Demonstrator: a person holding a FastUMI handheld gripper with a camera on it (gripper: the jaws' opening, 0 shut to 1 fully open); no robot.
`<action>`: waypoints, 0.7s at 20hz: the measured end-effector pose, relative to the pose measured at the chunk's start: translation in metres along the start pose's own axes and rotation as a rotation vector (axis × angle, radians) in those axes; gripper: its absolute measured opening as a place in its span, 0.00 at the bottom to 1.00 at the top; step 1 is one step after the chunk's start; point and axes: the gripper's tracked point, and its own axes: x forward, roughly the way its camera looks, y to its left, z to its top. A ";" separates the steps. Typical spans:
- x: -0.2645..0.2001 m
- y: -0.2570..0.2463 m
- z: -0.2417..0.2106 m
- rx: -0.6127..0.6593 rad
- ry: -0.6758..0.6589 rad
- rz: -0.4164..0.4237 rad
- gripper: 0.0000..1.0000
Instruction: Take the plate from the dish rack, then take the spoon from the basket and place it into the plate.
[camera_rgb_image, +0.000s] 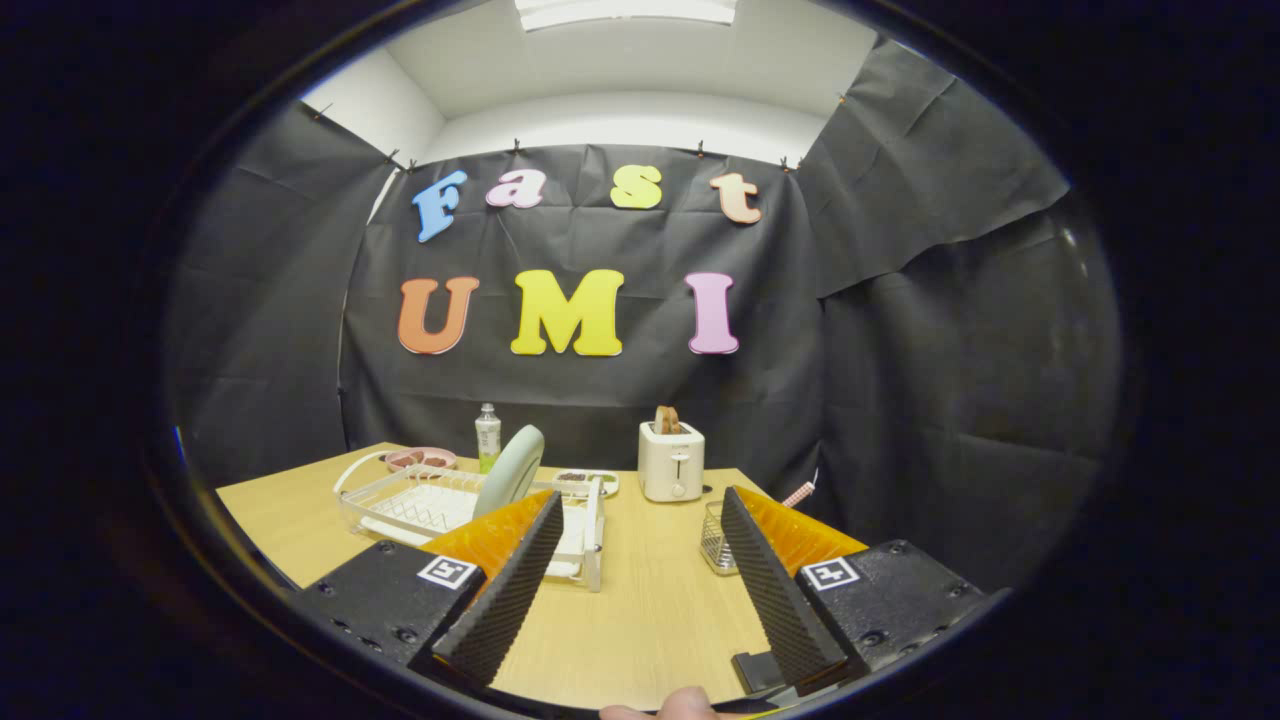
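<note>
Our gripper (640, 565) hangs spread wide over bare table (655, 620), holding nothing. The plate (510, 470) stands on edge in the dish rack (420, 505) toward the far left corner; the basket (715, 540) sits half hidden behind the right finger, its spoon probably inside. We risk dragging the rack if the plate snags.

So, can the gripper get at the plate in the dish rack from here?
Probably yes. The gripper has its jaws open with nothing between them, and the plate stands upright in the dish rack just beyond the left finger, its upper edge free of other things.
</note>
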 end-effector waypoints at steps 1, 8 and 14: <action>0.000 0.000 0.001 0.001 0.005 -0.001 1.00; 0.014 0.018 0.012 0.027 0.041 0.046 1.00; 0.049 0.044 0.047 -0.009 0.052 0.106 1.00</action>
